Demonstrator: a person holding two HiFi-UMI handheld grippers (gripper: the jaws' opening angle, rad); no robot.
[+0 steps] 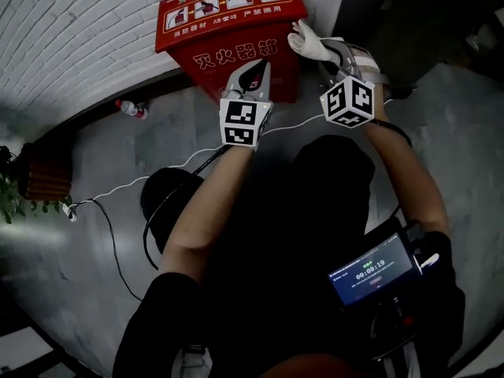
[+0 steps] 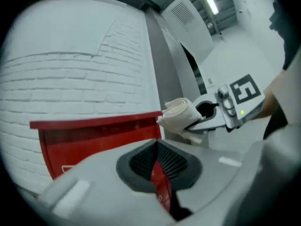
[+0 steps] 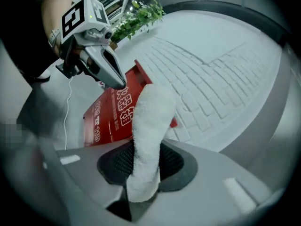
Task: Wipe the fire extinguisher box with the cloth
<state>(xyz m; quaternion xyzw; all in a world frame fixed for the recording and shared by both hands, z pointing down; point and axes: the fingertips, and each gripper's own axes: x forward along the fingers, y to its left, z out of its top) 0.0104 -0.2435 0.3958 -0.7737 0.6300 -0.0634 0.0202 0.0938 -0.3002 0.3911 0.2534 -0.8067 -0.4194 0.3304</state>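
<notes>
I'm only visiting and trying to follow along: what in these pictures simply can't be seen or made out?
Head view: whether the cloth in the right gripper touches the fire extinguisher box; seen from above, it overlaps the box's right edge.
Left gripper view: the box's lower front, hidden by the left gripper's own body.
Head view: the bottle's label, too small; the plant, cut off by the left edge.

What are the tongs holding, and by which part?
The right tongs clamp the white fluffy cloth by one end; the left tongs are shut on nothing.
</notes>
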